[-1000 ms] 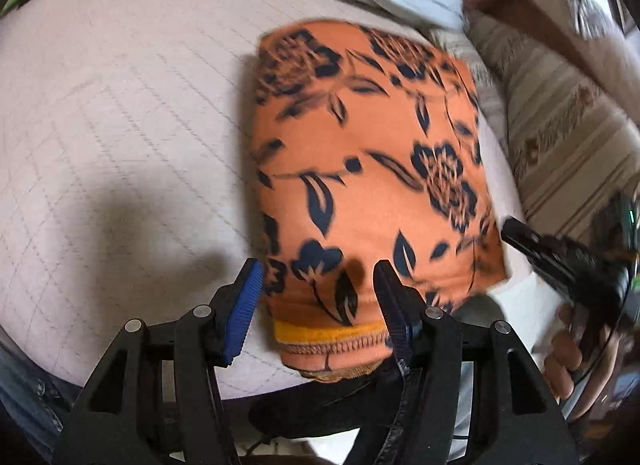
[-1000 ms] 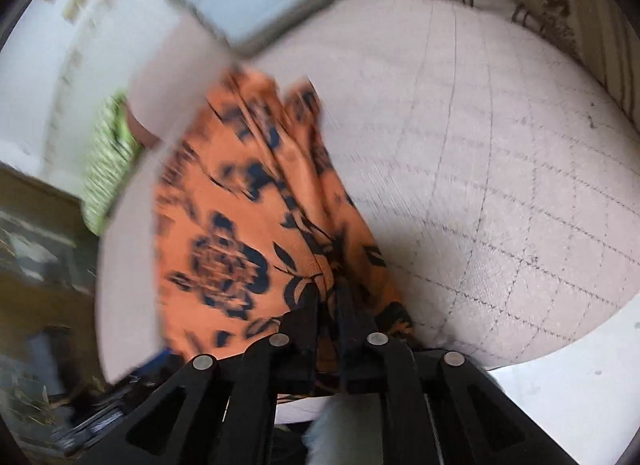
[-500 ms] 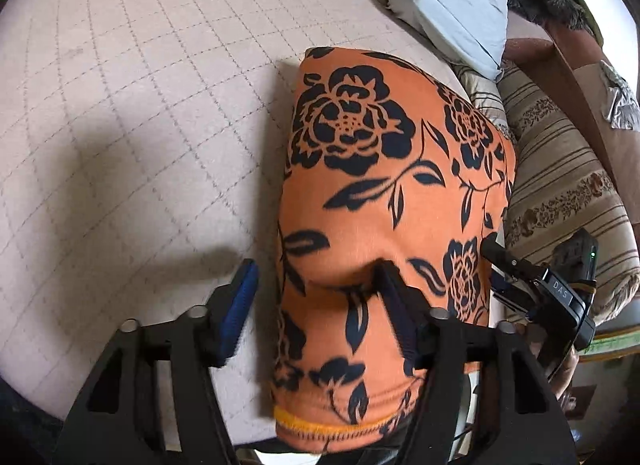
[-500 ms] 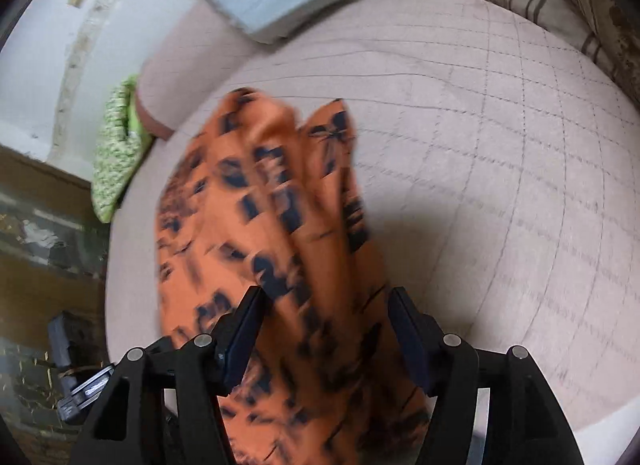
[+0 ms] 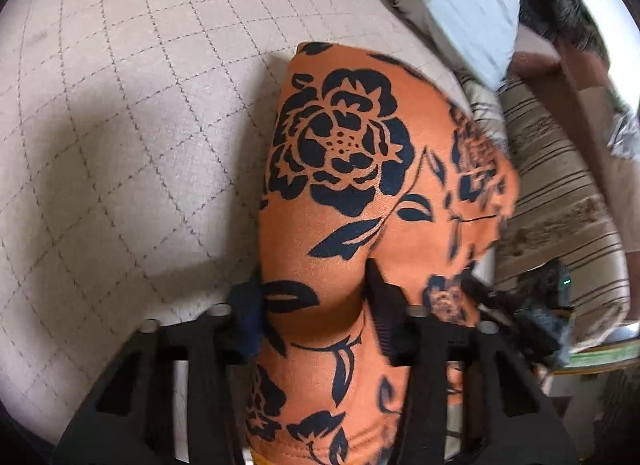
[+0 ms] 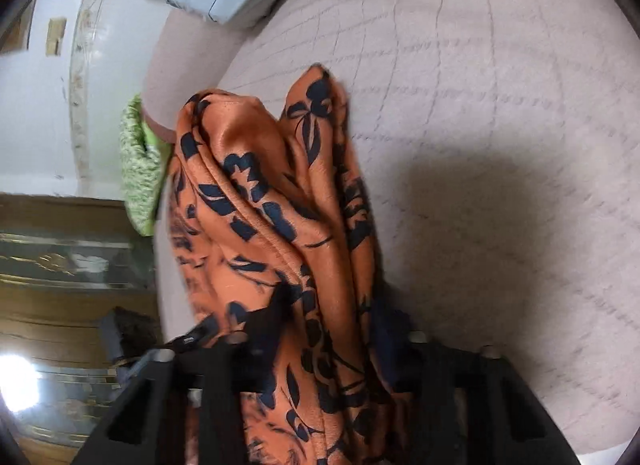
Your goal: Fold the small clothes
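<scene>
Both tongs, left tongs (image 5: 314,305) and right tongs (image 6: 332,325), are closing with orange floral garment (image 5: 352,185) between them; edges should be gripped evenly before folding over the quilted cushion (image 5: 120,125).

Left of the cloth (image 5: 340,193), the quilted cushion (image 5: 120,125) lies bare and open to a hand. Right of it the way is crowded: a pale pillow (image 5: 460,5), a striped bolster (image 5: 560,193), and the right gripper (image 5: 476,289) pressed close, though blur hides how close. In the right view, open cushion (image 6: 500,145) spreads rightward.
</scene>
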The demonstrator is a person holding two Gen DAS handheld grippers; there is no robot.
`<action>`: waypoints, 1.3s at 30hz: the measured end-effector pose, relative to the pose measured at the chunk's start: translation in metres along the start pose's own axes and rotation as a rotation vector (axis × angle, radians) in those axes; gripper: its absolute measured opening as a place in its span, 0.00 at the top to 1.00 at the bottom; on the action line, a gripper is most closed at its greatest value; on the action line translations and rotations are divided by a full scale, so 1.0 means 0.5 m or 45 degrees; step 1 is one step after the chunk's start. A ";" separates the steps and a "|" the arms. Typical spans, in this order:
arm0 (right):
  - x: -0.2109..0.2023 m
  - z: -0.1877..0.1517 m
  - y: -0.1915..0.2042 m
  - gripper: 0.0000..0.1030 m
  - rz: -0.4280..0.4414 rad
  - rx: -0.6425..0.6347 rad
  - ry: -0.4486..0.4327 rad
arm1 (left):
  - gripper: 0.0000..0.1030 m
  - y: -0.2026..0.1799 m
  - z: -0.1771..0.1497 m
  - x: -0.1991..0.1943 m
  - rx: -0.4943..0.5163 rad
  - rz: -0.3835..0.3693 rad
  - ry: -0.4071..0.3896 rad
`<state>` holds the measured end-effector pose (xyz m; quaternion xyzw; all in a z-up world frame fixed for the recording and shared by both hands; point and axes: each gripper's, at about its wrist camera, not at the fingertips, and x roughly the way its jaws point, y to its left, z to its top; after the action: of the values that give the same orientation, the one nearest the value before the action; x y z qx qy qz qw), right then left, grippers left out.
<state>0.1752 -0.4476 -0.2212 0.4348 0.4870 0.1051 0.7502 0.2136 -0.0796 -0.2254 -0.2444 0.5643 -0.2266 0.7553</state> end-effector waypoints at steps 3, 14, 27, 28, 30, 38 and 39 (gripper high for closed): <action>-0.015 -0.017 0.034 0.76 -0.021 -0.039 -0.024 | 0.72 0.005 -0.006 -0.059 -0.014 -0.073 -0.041; 0.056 -0.093 0.306 0.79 0.136 -0.315 -0.048 | 0.73 0.084 0.036 -0.369 0.026 -0.087 -0.372; 0.335 -0.056 0.297 0.73 -0.056 -0.272 0.189 | 0.55 0.290 0.048 -0.281 -0.200 0.140 -0.257; 0.316 -0.062 0.310 0.71 -0.086 -0.308 0.164 | 0.52 0.286 0.036 -0.295 -0.186 0.145 -0.277; 0.258 -0.092 0.340 0.67 -0.124 -0.443 0.091 | 0.46 0.273 0.004 -0.318 -0.145 0.154 -0.329; 0.186 -0.223 0.310 0.52 -0.150 -0.548 0.076 | 0.46 0.273 -0.114 -0.297 -0.072 0.283 -0.352; 0.207 -0.226 0.303 0.61 -0.203 -0.554 0.098 | 0.46 0.272 -0.123 -0.290 -0.088 0.298 -0.350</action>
<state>0.1746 -0.2344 -0.1897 0.2186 0.5138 0.1644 0.8131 0.1257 0.1088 -0.2179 -0.2314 0.4876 -0.0820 0.8378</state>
